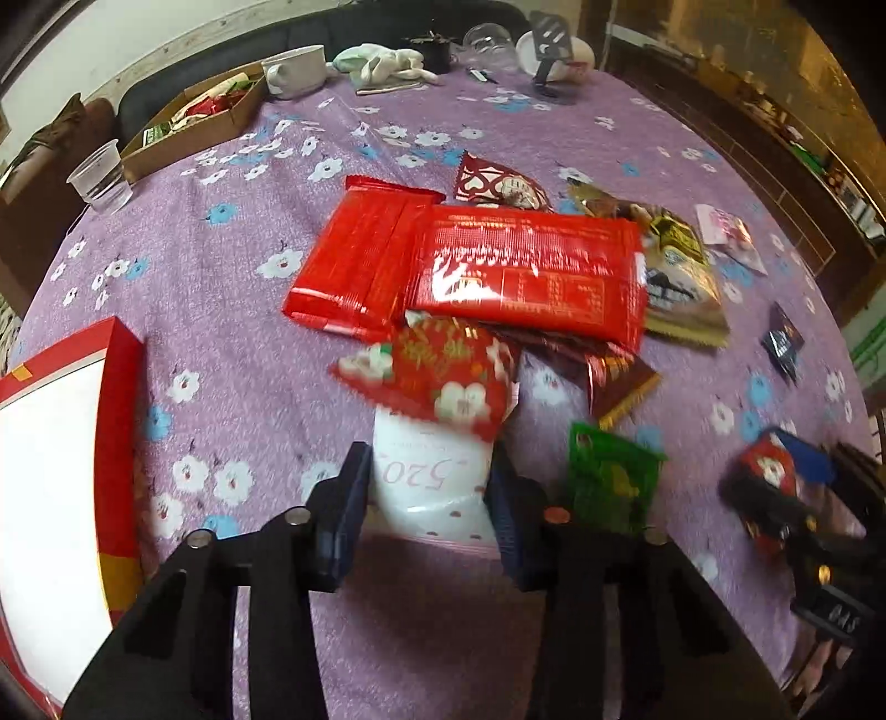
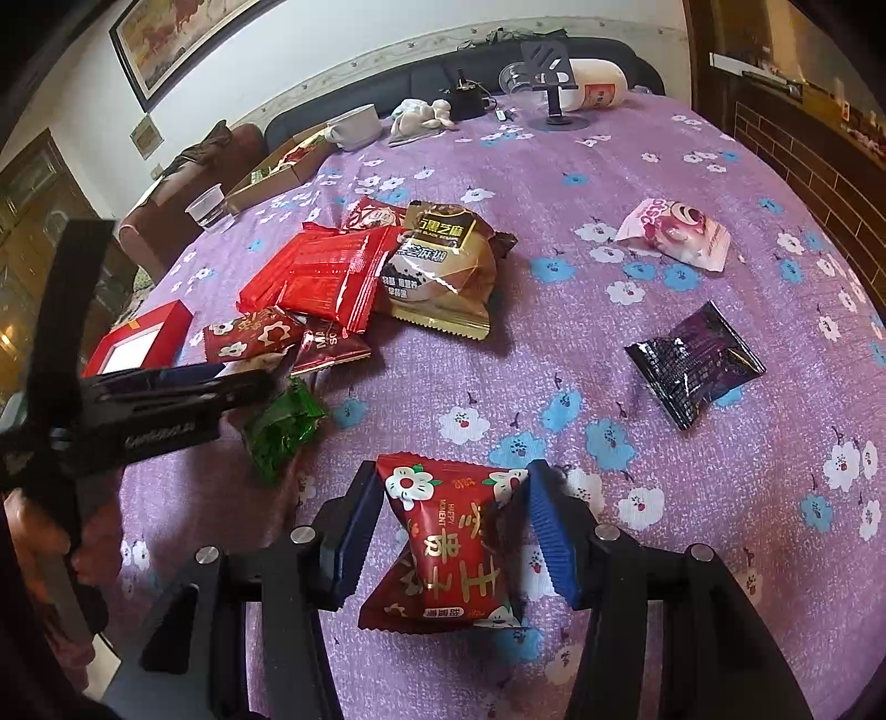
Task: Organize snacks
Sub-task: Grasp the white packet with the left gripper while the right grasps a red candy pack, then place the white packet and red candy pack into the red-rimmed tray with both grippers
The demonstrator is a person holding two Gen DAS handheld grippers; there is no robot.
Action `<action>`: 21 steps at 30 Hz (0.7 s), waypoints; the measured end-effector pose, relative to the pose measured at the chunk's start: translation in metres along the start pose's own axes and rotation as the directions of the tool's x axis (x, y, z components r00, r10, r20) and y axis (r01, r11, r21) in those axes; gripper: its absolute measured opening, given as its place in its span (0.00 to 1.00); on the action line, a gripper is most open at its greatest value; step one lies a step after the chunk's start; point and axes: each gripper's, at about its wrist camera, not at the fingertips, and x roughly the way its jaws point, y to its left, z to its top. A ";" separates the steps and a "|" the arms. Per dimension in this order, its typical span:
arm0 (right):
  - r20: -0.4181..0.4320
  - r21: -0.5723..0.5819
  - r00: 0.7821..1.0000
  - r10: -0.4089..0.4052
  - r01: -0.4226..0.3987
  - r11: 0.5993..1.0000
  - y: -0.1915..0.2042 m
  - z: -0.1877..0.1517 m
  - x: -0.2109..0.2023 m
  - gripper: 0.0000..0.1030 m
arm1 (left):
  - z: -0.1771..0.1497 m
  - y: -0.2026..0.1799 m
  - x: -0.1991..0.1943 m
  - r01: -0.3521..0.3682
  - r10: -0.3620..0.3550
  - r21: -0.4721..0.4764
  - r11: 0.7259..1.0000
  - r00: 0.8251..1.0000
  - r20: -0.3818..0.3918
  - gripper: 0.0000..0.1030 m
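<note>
L gripper (image 1: 432, 498): jaws partly closed, pads pressed on both sides of a white snack packet (image 1: 429, 482) printed "520". Packet stands upright between the pads, its far end tucked under a red flower-print packet (image 1: 437, 376). Judged a side grip, so the packet can be drawn out from under the pile w/o disturbing it.

R gripper (image 2: 451, 526): jaws partly closed on a red flower-print snack pack (image 2: 454, 537), pads bearing on its upper corners; lower end hangs toward the camera. Judged pinched at the narrow top because the filled body is too bulky for a clean grip.

Remaining snacks, rel. to grippers:
- Ahead of L gripper: two big red wrappers (image 1: 470, 266) overlapping, a black sesame bag (image 2: 443, 260) under their far-right edge.
- Just right of L gripper: green packet (image 1: 612, 476).
- Ahead-right of R gripper, well apart: dark purple packet (image 2: 695, 363); farther, pink packet (image 2: 673, 232).

Likely destinations: red box (image 1: 119, 399), white inside, left of L gripper; cardboard tray (image 1: 194, 127), already holding snacks, far ahead-left.

Surface: table under a purple floral cloth (image 2: 554, 343), soft, lightly wrinkled. Far edge: white bowl (image 1: 296, 69), clear plastic cup (image 1: 102, 177), phone stand (image 2: 554, 83). Room: dark sofa behind, framed picture (image 2: 171, 39) on white wall.
</note>
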 end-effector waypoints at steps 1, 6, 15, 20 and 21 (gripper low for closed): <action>0.003 0.000 1.000 0.013 -0.013 1.000 0.003 -0.001 0.000 0.53 | -0.003 0.001 -0.002 0.005 -0.005 0.006 1.000 1.000 0.005 0.35; 0.025 -0.022 0.999 0.033 -0.033 0.999 0.022 -0.006 -0.006 0.52 | -0.028 0.012 -0.038 0.023 -0.025 0.031 0.999 0.995 0.092 0.34; 0.026 -0.199 0.984 0.176 -0.167 0.966 0.126 0.010 -0.002 0.52 | -0.093 0.094 -0.123 -0.141 0.164 -0.117 0.983 0.964 0.211 0.34; -0.027 -0.335 0.959 0.281 -0.273 0.902 0.218 0.009 0.018 0.52 | -0.127 0.161 -0.138 -0.247 0.299 -0.269 0.931 0.939 0.171 0.34; -0.037 -0.352 0.953 0.301 -0.295 0.888 0.239 0.009 0.024 0.52 | -0.131 0.170 -0.138 -0.264 0.317 -0.289 0.920 0.935 0.157 0.34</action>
